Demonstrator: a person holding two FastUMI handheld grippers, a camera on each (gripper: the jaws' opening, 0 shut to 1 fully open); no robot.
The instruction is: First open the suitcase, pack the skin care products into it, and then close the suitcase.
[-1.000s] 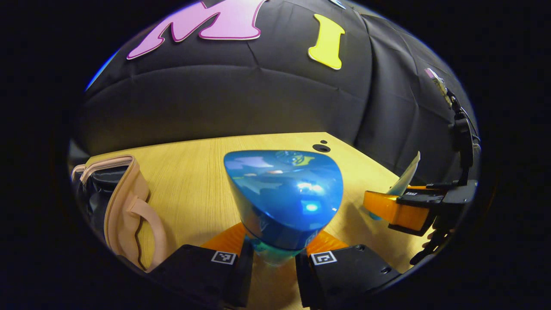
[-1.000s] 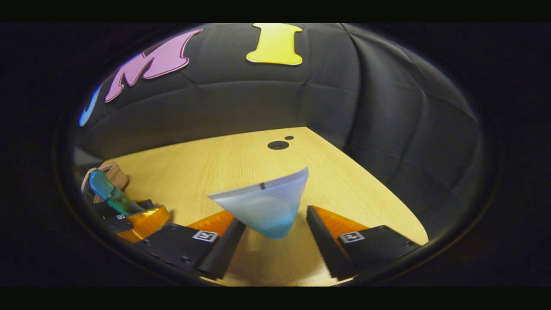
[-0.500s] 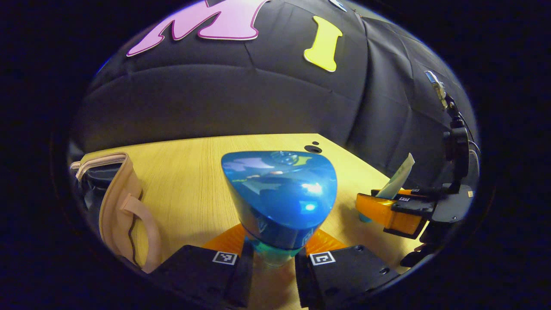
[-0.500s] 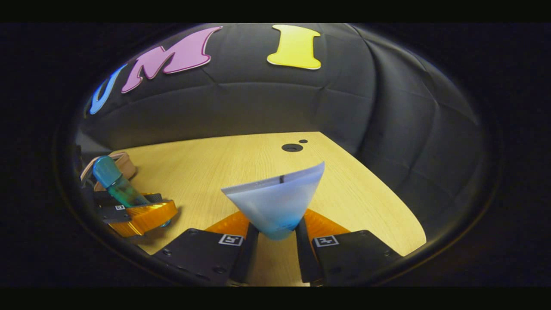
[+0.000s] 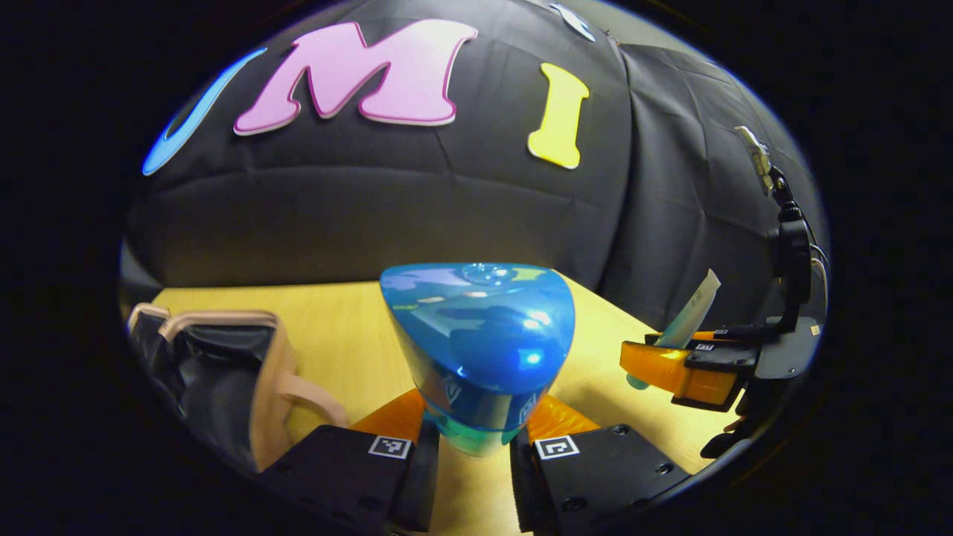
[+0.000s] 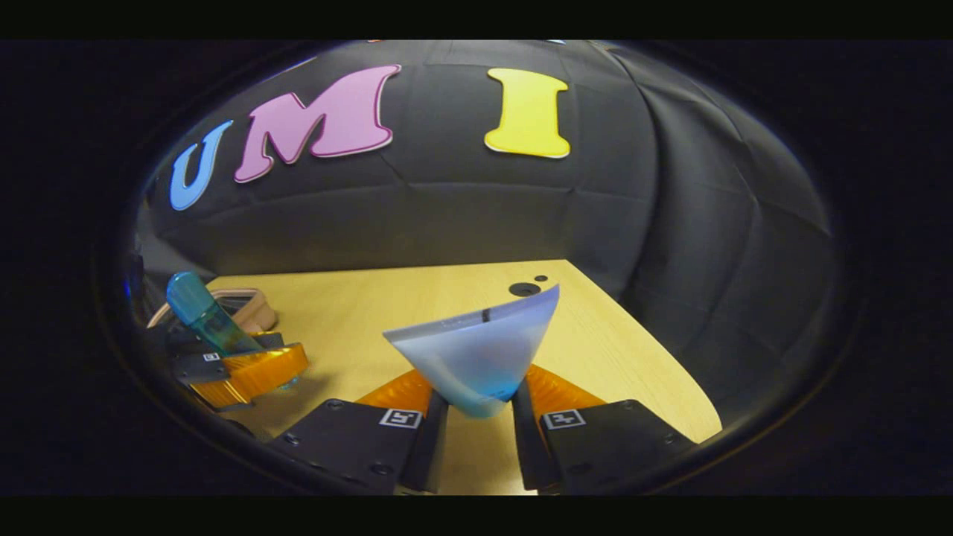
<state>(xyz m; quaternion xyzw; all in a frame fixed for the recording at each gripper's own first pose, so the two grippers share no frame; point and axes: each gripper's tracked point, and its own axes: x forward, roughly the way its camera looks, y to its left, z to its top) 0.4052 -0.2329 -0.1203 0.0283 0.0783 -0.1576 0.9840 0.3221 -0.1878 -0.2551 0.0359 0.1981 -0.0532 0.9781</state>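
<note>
The left gripper is clamped on a blue bottle that stands upright between its fingers, and the open suitcase lies just to its left at the left edge of the surface, so this hand is the nearer one for packing. The right gripper pinches a pale tube, flat end up, farther toward the right side. The right gripper view shows the bottle's slim full length; the left gripper view shows the suitcase's dark inside and its beige handle
</note>
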